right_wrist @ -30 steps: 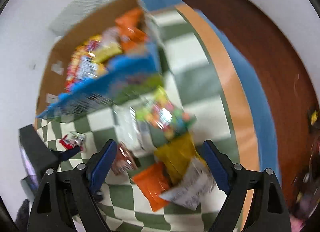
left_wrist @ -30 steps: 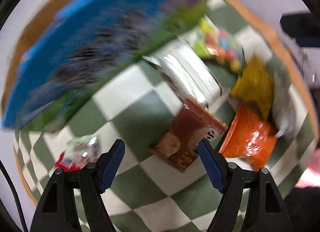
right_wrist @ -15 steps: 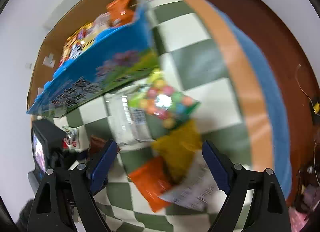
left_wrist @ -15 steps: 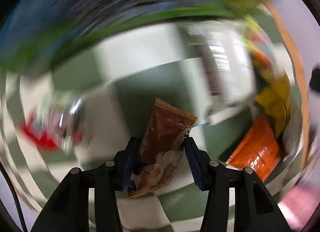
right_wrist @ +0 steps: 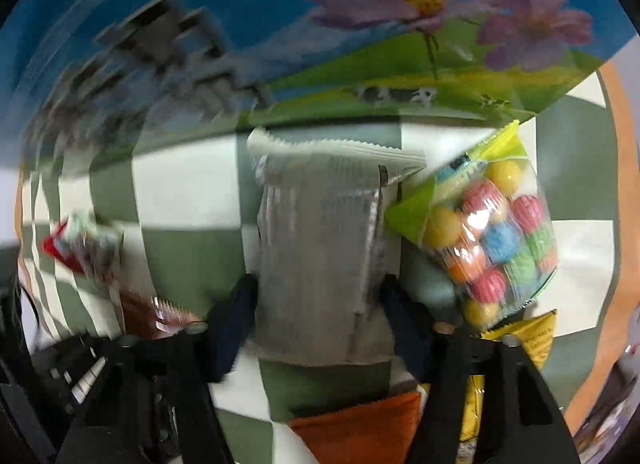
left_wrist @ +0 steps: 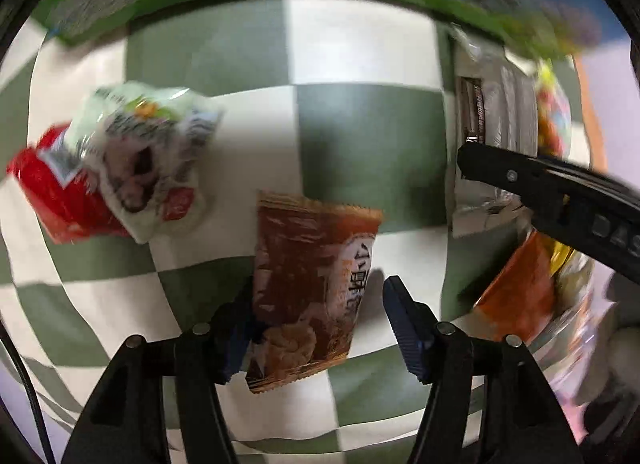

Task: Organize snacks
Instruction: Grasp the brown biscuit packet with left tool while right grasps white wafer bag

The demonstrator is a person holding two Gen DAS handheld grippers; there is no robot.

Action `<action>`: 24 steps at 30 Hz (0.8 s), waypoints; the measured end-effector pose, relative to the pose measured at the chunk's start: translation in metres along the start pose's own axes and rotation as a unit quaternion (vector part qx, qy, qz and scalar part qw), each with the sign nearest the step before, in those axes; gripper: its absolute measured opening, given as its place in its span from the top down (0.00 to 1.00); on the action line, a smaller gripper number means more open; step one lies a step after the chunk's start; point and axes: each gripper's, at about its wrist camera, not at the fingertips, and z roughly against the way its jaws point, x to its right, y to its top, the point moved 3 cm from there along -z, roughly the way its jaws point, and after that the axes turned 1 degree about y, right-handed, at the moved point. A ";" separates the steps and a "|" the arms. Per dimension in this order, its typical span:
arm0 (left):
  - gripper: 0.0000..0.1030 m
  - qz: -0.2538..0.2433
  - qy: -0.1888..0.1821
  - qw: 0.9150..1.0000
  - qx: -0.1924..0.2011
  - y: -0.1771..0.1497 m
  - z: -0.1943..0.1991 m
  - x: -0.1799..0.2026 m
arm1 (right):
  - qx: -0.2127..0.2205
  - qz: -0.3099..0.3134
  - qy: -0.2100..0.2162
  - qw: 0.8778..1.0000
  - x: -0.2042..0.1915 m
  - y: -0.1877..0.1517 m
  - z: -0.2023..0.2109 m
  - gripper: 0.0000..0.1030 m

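Note:
In the left wrist view my left gripper is closed around a brown snack packet, which is lifted off the green and white checked cloth. In the right wrist view my right gripper has its jaws against both sides of a silver foil packet lying on the cloth. A bag of coloured candy balls lies just right of it. The blue flowered box stands close behind.
A red and white packet lies left on the cloth. An orange packet and a yellow packet lie near the right gripper. The cloth's orange edge runs along the right side.
My left gripper closed on the brown packet and lifted it. My right gripper dropped down from above the pile and closed in around the silver packet near the box.

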 end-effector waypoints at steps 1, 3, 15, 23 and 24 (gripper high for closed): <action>0.42 -0.013 0.013 1.000 0.001 -0.002 -0.001 0.005 | -0.003 0.000 0.002 1.000 0.001 -0.004 0.000 0.41; 0.53 -0.016 0.037 0.999 0.007 -0.003 -0.001 0.012 | -0.012 -0.001 0.005 1.000 0.004 -0.016 0.001 0.43; 0.43 0.083 -0.046 0.995 -0.016 0.003 0.002 -0.027 | -0.025 0.033 -0.001 0.999 -0.013 -0.043 0.011 0.34; 0.44 0.054 0.025 0.998 -0.014 0.027 0.008 0.015 | -0.039 0.014 -0.006 0.999 -0.020 -0.025 -0.003 0.32; 0.45 0.061 0.026 0.998 -0.008 0.026 0.008 0.015 | -0.046 0.011 -0.005 0.999 -0.017 -0.027 -0.008 0.32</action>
